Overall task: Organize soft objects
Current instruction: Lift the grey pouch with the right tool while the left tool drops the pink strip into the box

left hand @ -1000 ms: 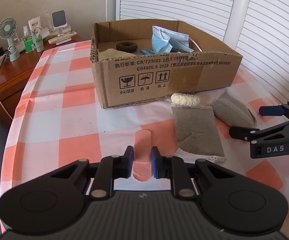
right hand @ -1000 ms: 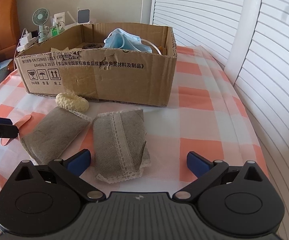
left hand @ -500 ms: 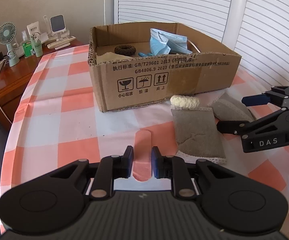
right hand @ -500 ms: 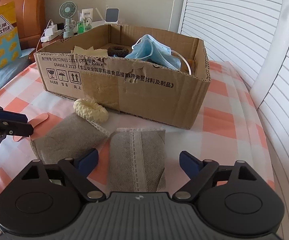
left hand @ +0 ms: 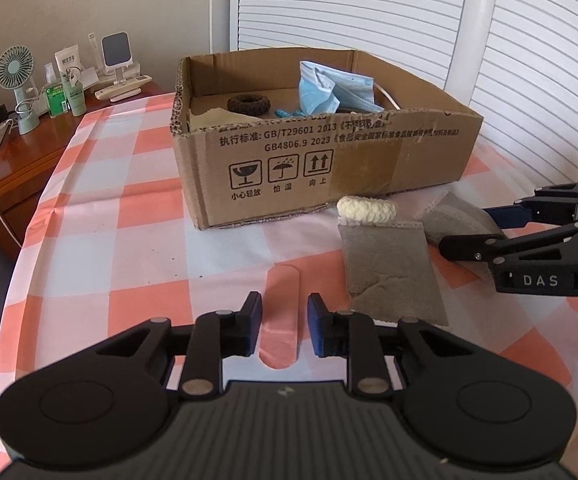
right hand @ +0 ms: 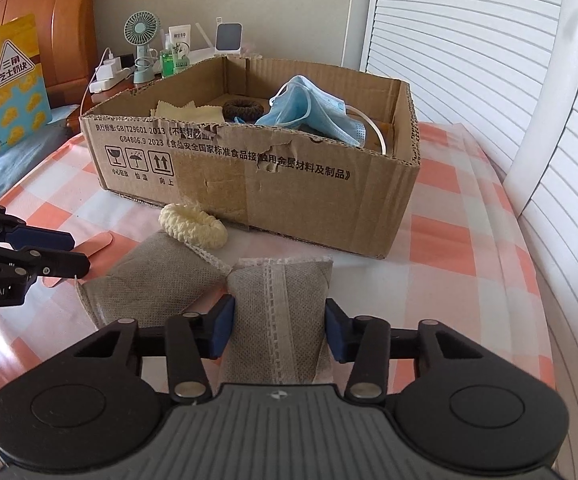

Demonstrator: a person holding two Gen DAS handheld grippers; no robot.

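A pink strip [left hand: 283,296] lies flat on the checked tablecloth. My left gripper [left hand: 285,312] has it between its jaws, which are just starting to open, the pads still close against its edges. Two grey fabric pouches lie in front of the cardboard box [left hand: 289,168]. My right gripper [right hand: 279,320] is closing on the right-hand pouch [right hand: 281,288], and both pads touch its sides. The other pouch [right hand: 157,280] lies to its left, with a cream knitted scrunchie [right hand: 193,226] at its far end. The box holds blue face masks [right hand: 309,108] and a dark scrunchie [right hand: 243,108].
A wooden side table [left hand: 21,152] at the back left carries a small fan, bottles and chargers. White louvred shutters [right hand: 489,80] stand behind and to the right of the table. A yellow printed bag [right hand: 5,88] stands far left. The cloth drops off near the shutters.
The right gripper's jaws came in from wide open onto the sides of the right-hand pouch as it moved forward over it. The left gripper stayed put, its gap a touch wider.
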